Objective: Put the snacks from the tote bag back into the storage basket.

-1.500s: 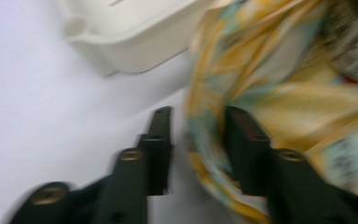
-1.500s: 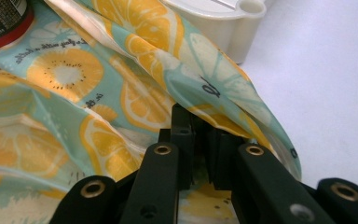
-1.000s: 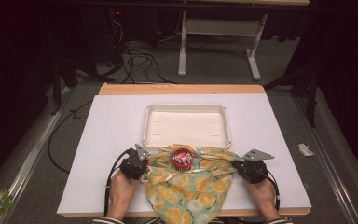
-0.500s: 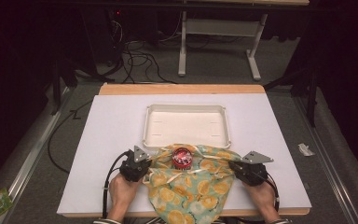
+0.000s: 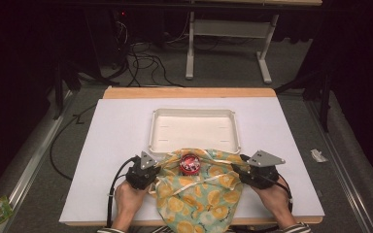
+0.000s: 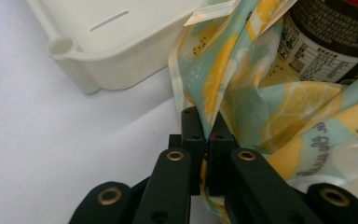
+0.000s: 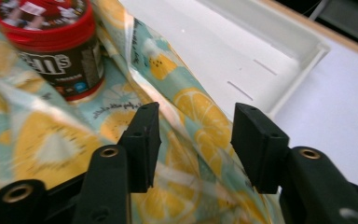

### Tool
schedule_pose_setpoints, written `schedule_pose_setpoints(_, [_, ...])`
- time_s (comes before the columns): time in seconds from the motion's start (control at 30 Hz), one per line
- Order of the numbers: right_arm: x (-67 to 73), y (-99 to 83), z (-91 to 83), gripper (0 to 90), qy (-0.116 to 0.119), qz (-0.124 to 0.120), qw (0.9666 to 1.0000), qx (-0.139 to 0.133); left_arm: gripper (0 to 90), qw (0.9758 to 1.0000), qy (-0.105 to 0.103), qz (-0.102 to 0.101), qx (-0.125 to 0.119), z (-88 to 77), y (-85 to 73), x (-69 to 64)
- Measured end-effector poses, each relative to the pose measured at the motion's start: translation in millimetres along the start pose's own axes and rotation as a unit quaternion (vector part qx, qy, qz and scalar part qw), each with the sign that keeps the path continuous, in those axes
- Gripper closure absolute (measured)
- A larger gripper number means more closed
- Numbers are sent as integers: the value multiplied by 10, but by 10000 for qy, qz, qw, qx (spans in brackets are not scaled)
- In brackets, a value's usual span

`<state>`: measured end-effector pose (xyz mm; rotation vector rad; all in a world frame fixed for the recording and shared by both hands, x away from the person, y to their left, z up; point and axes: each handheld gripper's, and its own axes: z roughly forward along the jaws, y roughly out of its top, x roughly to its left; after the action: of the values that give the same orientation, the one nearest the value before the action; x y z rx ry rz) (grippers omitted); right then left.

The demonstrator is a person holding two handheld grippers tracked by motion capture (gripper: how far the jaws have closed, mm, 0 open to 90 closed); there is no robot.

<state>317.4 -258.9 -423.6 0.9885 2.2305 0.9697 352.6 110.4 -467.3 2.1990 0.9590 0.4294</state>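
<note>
A lemon-print cloth bag (image 5: 199, 194) lies at the table's near edge, its mouth toward a white tray (image 5: 194, 128). A dark jar with a red lid (image 5: 190, 164) stands upright in the bag's mouth. My left gripper (image 5: 156, 171) is shut on the bag's left rim; in the left gripper view the cloth (image 6: 223, 79) runs up from the closed left gripper (image 6: 209, 140). My right gripper (image 5: 239, 171) sits at the bag's right rim. Its jaws have just been opening, and the right gripper (image 7: 196, 135) now stands open over loose cloth (image 7: 191, 107), the pads off it. The jar (image 7: 51, 42) is beyond it on the left.
The shallow tray (image 7: 261, 56) holds nothing and sits just behind the bag, its corner (image 6: 74, 56) close to my left gripper. A white mat (image 5: 116, 136) covers the tabletop (image 5: 189, 92). Cables (image 5: 141, 53) and a desk leg (image 5: 264, 63) lie on the floor beyond.
The right gripper's jaws have parted and let go of the bag's right rim, and that hand has risen slightly. The left gripper and jar have stayed put.
</note>
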Motion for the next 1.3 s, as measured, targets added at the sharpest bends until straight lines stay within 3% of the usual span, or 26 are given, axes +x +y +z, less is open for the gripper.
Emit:
schedule_pose_setpoints(0.13, [-87,20,228,439,187,146,9991,348,890,9999,101,91,75,6,10,-11])
schedule_pose_setpoints(0.23, [-113,12,357,460,226,190,9979,574,890,9998,137,120,98,11,26,-20])
schedule_pose_setpoints(0.33, [-122,-32,446,710,171,178,9970,734,890,9998,149,101,68,11,44,-10])
schedule_pose_setpoints(0.4, [-137,-66,471,856,290,262,9960,803,890,9998,159,84,85,22,48,2])
schedule_pose_setpoints(0.47, [-162,-105,483,900,332,355,9954,820,890,9998,146,87,107,32,49,9])
schedule_pose_setpoints(0.57, [-179,-133,494,900,311,423,9947,879,889,9998,139,107,103,46,51,5])
schedule_pose_setpoints(0.67, [-144,-109,442,900,271,335,9969,661,889,9998,130,113,87,38,48,5])
schedule_pose_setpoints(0.8, [-113,-60,317,662,33,264,9994,241,889,9998,109,132,87,37,51,-1])
schedule_pose_setpoints(0.9, [-162,-30,288,536,-116,313,9992,211,889,9998,92,148,102,45,54,-5])
schedule_pose_setpoints(1.0, [-235,-8,336,470,-50,411,9982,428,889,9998,82,148,110,45,56,-1])
schedule_pose_setpoints(1.13, [-257,-43,463,471,94,469,9963,719,888,9998,88,143,90,33,55,9])
schedule_pose_setpoints(1.3, [-265,-99,437,676,135,483,9949,873,886,9999,73,103,60,45,60,21])
